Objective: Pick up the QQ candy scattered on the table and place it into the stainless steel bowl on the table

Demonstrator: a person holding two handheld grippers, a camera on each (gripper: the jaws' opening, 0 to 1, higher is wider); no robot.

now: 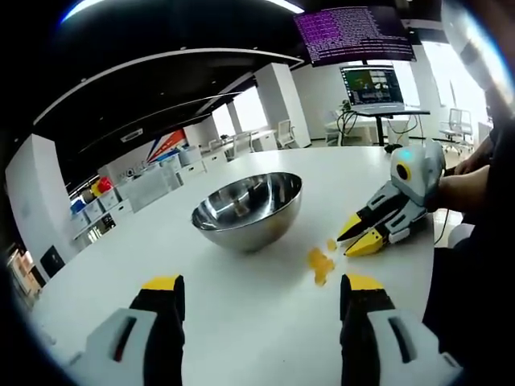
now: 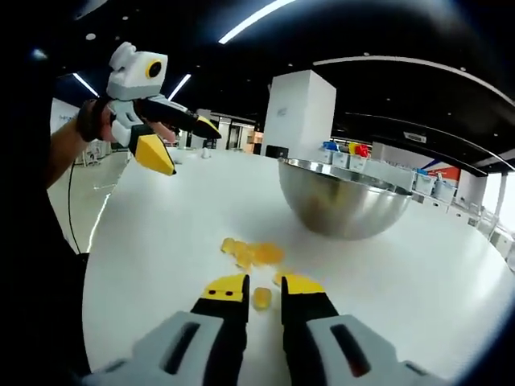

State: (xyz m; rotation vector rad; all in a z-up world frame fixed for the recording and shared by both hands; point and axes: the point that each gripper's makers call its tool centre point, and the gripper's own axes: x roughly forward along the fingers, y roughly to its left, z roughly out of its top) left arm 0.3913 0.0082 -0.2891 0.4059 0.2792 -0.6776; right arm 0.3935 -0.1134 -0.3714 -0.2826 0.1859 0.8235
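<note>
With the right gripper (image 2: pixel 263 291) narrowly parted around one QQ candy (image 2: pixel 261 298), squeeze gently before lifting toward the stainless steel bowl (image 2: pixel 354 201); the left gripper (image 1: pixel 259 291) waits spread wide.

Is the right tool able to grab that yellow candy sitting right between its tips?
Probably yes: the right tool is open, with the small yellow candy between its yellow tips and nothing blocking it on the white table.

We are in an open-plan office or lab; we see strip lights (image 1: pixel 283 5) overhead, white pillars (image 2: pixel 298 112), a laptop (image 1: pixel 371 87) on a stand, and shelves of bins (image 1: pixel 100 203).
</note>
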